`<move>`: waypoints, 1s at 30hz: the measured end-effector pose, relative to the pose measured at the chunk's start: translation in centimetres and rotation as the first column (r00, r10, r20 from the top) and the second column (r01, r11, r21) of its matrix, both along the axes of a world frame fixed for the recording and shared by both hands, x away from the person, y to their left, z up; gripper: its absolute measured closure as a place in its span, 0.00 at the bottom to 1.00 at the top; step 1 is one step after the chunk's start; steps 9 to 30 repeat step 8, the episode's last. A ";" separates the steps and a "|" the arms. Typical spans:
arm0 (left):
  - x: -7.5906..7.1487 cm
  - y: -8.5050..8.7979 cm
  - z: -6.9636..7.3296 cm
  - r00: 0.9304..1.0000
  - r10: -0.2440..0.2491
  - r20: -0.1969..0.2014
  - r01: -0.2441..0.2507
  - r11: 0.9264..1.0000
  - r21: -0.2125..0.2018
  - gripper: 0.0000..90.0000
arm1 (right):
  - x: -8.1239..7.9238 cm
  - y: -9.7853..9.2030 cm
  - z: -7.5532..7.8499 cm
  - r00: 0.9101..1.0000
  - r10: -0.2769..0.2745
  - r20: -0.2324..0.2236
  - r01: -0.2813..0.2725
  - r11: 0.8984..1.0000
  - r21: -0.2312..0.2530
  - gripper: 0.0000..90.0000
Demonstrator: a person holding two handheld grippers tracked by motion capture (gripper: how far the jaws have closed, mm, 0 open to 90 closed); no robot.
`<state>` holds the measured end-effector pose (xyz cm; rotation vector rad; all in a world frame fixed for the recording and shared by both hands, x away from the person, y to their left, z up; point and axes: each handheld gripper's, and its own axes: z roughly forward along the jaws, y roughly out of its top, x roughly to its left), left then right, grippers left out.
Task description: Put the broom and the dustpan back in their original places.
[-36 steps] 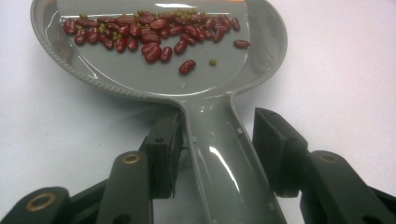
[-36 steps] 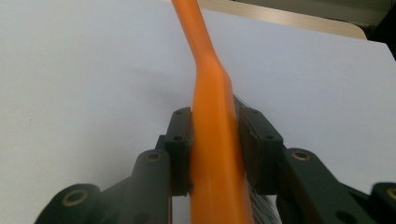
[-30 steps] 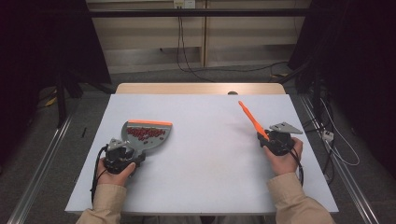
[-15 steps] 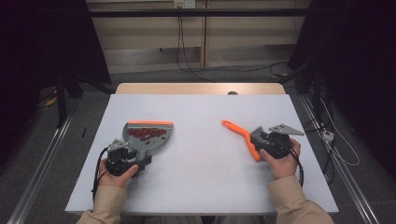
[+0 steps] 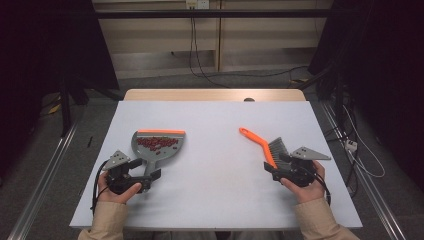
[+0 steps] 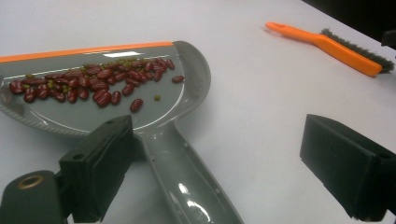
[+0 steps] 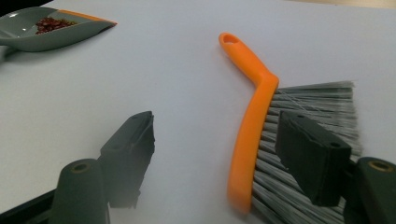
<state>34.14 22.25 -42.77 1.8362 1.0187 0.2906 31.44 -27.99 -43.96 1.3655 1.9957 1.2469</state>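
Letting go looked like the step: both grippers, left [image 5: 149, 178] and right [image 5: 274, 169], had just been opening, jaws wide. Between the left's lay the grey plastic dustpan [image 6: 140, 100] holding red beans [image 6: 93, 84]; between the right's, the orange-handled grey-bristled brush [image 7: 254, 121]. Next, I judged, came backing away cleanly.

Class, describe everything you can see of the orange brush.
The brush has an orange, plastic-looking back whose bent handle ends in a hanging hole, and grey bristles fanning to one side. It lies flat on the white table, released between the right hand-held gripper's open jaws, one jaw above the bristles.
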 end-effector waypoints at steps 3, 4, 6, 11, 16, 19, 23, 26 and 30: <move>0.0 -0.3 -0.1 1.000 -0.007 0.003 0.007 1.000 0.005 0.11 | -0.2 -0.1 -0.1 1.000 0.002 0.010 -0.002 1.000 0.004 0.31; 0.0 -0.3 0.0 1.000 -0.012 0.003 0.012 1.000 0.012 0.11 | -0.2 -0.1 -0.1 1.000 0.002 0.014 -0.002 1.000 0.002 0.31; -0.1 -0.4 -0.1 1.000 -0.018 0.010 0.018 1.000 0.011 0.10 | -0.3 -0.1 -0.1 1.000 0.002 0.014 -0.002 1.000 0.002 0.30; -0.1 -0.3 0.0 1.000 -0.018 0.015 0.018 1.000 0.012 0.10 | -0.3 -0.1 -0.1 1.000 0.008 0.016 -0.008 1.000 0.001 0.30; -0.1 -0.3 0.0 1.000 -0.018 0.015 0.018 1.000 0.012 0.10 | -0.3 -0.1 -0.1 1.000 0.008 0.016 -0.008 1.000 0.001 0.30; -0.1 -0.3 0.0 1.000 -0.018 0.015 0.018 1.000 0.012 0.10 | -0.3 -0.1 -0.1 1.000 0.008 0.016 -0.008 1.000 0.001 0.30; -0.1 -0.3 0.0 1.000 -0.018 0.015 0.018 1.000 0.012 0.10 | -0.3 -0.1 -0.1 1.000 0.008 0.016 -0.008 1.000 0.001 0.30; -0.1 -0.3 0.0 1.000 -0.018 0.015 0.018 1.000 0.012 0.10 | -0.3 -0.1 -0.1 1.000 0.008 0.016 -0.008 1.000 0.001 0.30; -0.1 -0.3 0.0 1.000 -0.018 0.015 0.018 1.000 0.012 0.10 | -0.3 -0.1 -0.1 1.000 0.008 0.016 -0.008 1.000 0.001 0.30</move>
